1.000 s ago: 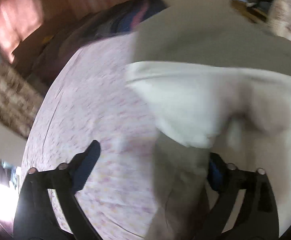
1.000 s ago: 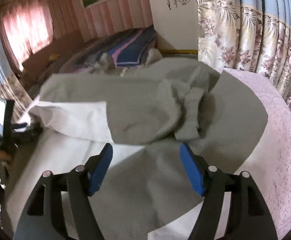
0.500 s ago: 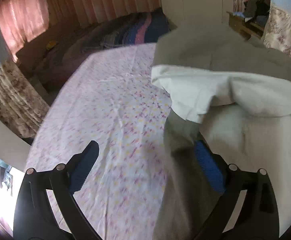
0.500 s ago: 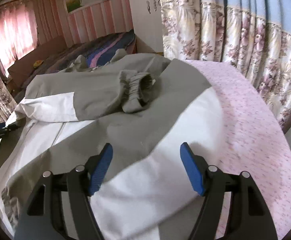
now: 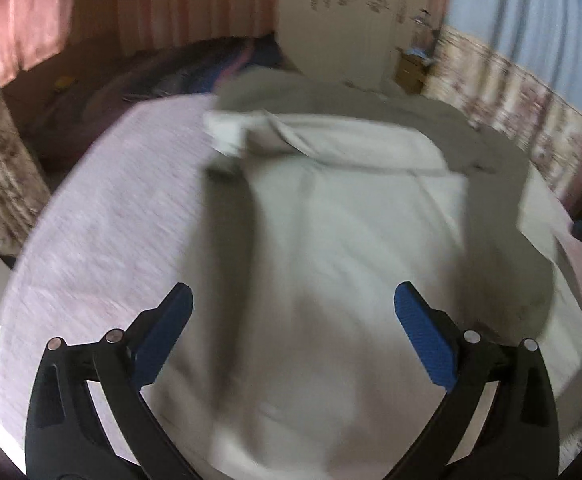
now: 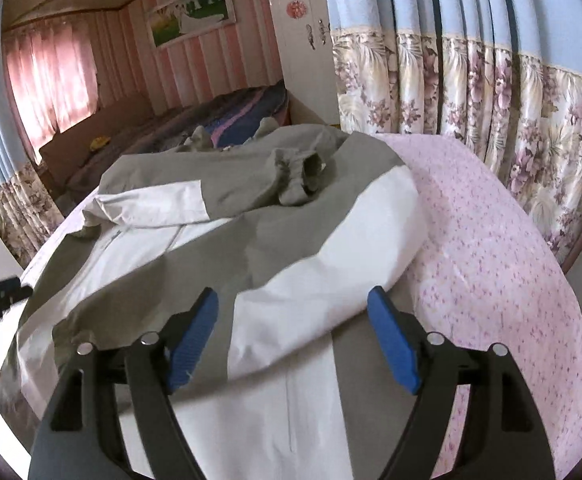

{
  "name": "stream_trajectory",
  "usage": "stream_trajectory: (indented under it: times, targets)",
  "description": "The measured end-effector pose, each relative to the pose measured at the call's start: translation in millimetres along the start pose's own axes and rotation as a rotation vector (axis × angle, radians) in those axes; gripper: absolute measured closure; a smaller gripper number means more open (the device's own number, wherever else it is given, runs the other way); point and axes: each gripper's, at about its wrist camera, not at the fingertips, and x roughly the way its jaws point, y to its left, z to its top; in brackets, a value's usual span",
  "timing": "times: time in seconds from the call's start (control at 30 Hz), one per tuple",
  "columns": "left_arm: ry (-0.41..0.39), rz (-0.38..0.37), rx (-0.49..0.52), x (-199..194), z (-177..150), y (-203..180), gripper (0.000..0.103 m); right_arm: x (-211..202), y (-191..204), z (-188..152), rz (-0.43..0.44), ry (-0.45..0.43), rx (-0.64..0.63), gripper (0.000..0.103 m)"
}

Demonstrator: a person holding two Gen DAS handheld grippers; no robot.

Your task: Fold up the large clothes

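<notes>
A large grey and white jacket (image 6: 195, 240) lies spread on a bed with a pink flowered sheet (image 6: 491, 264). One grey sleeve with a ribbed cuff (image 6: 299, 176) is folded across its body. My right gripper (image 6: 293, 336) is open and empty, just above the jacket's near white part. In the left wrist view, which is blurred, the jacket (image 5: 331, 220) fills the middle. My left gripper (image 5: 291, 336) is open and empty above the jacket's left side.
Flowered curtains (image 6: 471, 92) hang along the right of the bed. A second bed with a striped dark blanket (image 6: 231, 116) stands behind, next to a white wardrobe (image 6: 303, 40). The bed's left edge (image 5: 19, 280) drops off to the floor.
Both grippers have let go of the jacket parts they carried and have drawn back toward the near edge. The sleeve now lies folded across the jacket. The left view has swung right.
</notes>
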Motion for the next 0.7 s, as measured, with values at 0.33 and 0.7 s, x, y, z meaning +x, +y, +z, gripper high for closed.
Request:
stream_trajectory:
  times: [0.33,0.7]
  targets:
    - [0.027,-0.215,-0.018,9,-27,-77,0.003,-18,-19,-12,-0.018,-0.017,0.023,0.026]
    - [0.098,-0.315,0.071,56,-14,-134,0.075,-27,-37,-16,-0.061,-0.023,0.032,0.025]
